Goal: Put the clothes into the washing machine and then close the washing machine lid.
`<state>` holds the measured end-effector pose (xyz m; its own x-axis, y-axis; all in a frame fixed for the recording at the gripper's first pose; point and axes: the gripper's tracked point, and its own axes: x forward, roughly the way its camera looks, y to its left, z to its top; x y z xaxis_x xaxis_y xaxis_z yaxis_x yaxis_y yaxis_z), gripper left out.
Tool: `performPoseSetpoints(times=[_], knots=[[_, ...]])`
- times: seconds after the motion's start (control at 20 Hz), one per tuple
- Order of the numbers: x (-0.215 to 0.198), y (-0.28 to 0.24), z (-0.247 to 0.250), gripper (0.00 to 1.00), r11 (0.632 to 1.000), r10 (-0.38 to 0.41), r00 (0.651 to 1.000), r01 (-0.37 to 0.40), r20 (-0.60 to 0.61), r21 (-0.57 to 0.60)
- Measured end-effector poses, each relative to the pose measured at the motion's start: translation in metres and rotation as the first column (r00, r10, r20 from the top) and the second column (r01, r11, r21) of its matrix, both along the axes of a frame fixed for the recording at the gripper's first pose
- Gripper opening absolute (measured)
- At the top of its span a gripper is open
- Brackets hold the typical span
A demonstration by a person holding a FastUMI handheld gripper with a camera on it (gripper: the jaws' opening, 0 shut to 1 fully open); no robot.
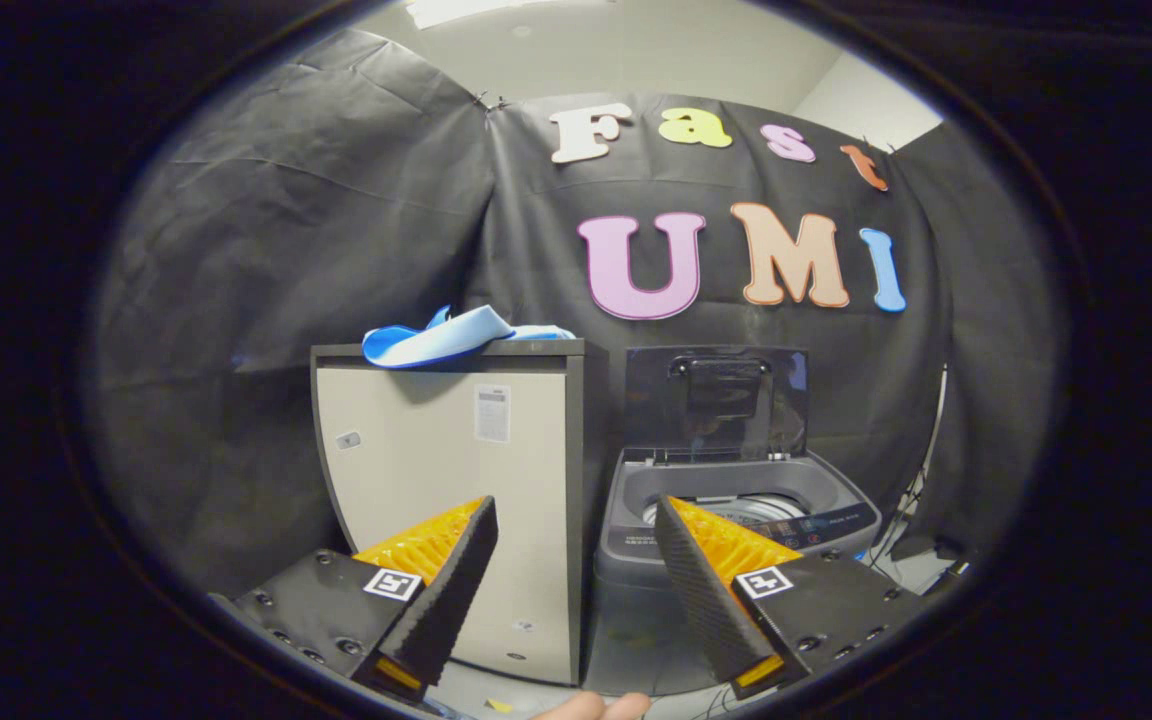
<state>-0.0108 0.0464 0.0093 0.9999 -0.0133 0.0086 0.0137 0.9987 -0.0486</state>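
Clothes [456, 336] — a blue and white bundle — lie on top of the pale cabinet [446, 470], well beyond our gripper [576, 520]. Washing machine [736, 510] stands just right of the cabinet, lid [716, 400] propped upright, drum open. Our jaws are spread wide, holding nothing (a fingertip shows beneath them). We judge the approach step is in hand, nothing loaded yet. Next move calls for rising to the cabinet top — then closing on the cloth.
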Motion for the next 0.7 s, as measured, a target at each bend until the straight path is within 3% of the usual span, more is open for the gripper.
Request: performPoseSetpoints(times=[0.7], knots=[[0.0,0.011,-0.001,0.98,1.0,0.013,1.0,-0.013,-0.016,-0.021]])
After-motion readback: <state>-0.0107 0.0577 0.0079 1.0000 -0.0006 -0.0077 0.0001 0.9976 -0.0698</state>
